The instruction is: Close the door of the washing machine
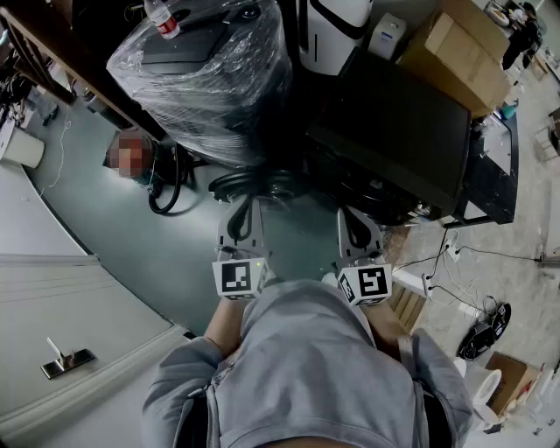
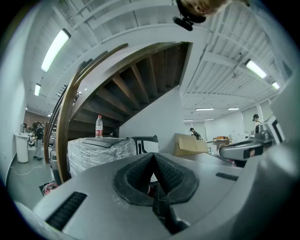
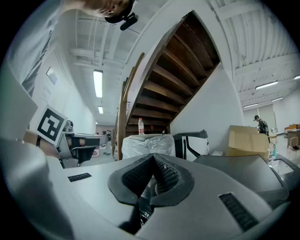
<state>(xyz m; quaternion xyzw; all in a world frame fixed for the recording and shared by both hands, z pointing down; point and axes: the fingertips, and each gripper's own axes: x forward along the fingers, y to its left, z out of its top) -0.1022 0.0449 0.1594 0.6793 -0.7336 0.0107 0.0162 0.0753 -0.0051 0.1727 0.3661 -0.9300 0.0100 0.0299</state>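
Washing machine [image 1: 394, 131], dark-topped, stands at 1 o'clock of both grippers, near their tips. What appears to be its round door [image 1: 254, 185] juts out at 12 o'clock, just beyond the left gripper [image 1: 244, 210]. Open floor [image 1: 114, 227] lies at 9 o'clock. Left gripper and right gripper [image 1: 355, 219] jaws are together, empty.

The wrapped unit [image 1: 210, 79] stands on the floor ahead and to the left, with a bottle [image 1: 164, 19] upright on its top. Just to its right stands a flat-topped cabinet [image 1: 394, 140], and a cardboard box [image 1: 455, 52] sits behind that. An upright appliance [image 1: 337, 26] stands behind the gap between the unit and the cabinet. The left tongs [image 1: 246, 214] and right tongs [image 1: 357, 223] lie side by side nearer the person, with a coiled hose [image 1: 254, 184] between the left tongs and the unit. Cables [image 1: 455, 280] lie on the floor right of the right tongs.
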